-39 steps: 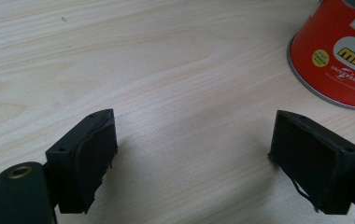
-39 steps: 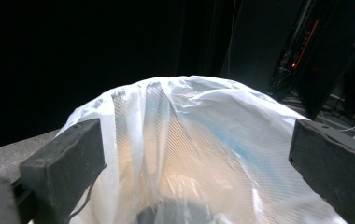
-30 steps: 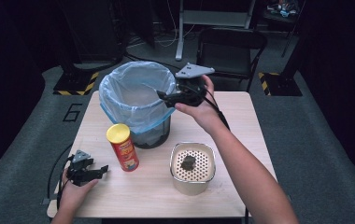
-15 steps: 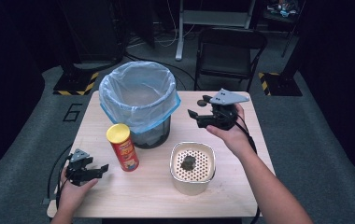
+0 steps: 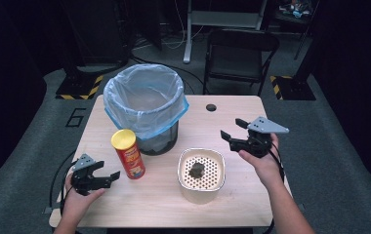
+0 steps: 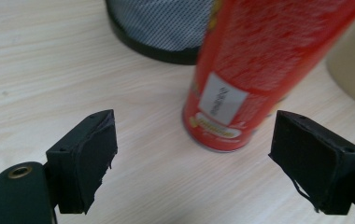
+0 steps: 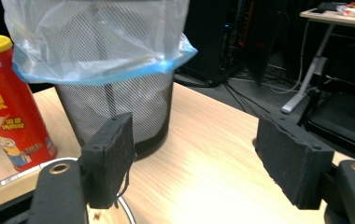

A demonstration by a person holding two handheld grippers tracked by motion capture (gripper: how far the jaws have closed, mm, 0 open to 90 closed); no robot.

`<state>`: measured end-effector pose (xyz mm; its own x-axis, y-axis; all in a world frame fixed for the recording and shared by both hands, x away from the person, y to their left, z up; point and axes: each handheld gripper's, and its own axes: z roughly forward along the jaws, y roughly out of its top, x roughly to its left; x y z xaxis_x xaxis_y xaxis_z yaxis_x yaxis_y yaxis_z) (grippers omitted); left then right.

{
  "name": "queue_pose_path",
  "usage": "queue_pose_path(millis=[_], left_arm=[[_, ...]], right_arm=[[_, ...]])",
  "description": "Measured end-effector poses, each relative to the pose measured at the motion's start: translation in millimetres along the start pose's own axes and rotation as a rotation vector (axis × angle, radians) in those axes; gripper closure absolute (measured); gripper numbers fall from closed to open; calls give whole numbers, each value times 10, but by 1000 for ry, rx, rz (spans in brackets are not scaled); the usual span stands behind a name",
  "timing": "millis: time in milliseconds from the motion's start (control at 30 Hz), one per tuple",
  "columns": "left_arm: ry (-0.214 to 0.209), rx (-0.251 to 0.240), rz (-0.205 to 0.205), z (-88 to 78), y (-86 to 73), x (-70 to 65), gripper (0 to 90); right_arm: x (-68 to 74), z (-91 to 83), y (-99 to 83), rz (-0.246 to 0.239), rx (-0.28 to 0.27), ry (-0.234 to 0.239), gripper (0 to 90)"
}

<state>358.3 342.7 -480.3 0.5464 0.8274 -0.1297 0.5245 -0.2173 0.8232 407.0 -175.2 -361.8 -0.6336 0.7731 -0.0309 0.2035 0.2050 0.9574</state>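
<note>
Left gripper (image 5: 106,174) at the near-left corner of the counter (image 5: 232,209), fingers (image 6: 84,158) wide and just been opening, nothing between them. They point at the red chip can (image 5: 128,153), upright just beyond, near but not touching. To its right, a cream perforated container (image 5: 201,175) with a dark lump (image 5: 196,169) on its top. Right gripper (image 5: 231,130) is off to that container's right, fingers (image 7: 110,156) apart and empty, just been closing some. Farthest back: black mesh bin (image 5: 145,109) with a blue-edged clear liner, just behind the can.
</note>
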Motion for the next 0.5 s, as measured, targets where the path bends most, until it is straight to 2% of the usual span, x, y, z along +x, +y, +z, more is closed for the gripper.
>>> queue_pose_path(millis=[67, 167, 267, 433, 500], left_arm=[[-17, -13, 1, -4, 23, -47, 147], [-45, -11, 23, -20, 61, -96, 146], [-56, -22, 31, -19, 86, -149, 143], [-75, -27, 38, 15, 115, -204, 141], [-88, -10, 48, 50, 124, -221, 141]], right_arm=[[-11, -61, -43, 5, -2, -12, 282], [-25, -157, -103, 10, -6, -28, 282], [-40, -222, -165, 1, 6, -44, 281], [-72, -278, -275, 14, 25, -58, 279], [-91, -290, -311, 16, 25, -64, 279]])
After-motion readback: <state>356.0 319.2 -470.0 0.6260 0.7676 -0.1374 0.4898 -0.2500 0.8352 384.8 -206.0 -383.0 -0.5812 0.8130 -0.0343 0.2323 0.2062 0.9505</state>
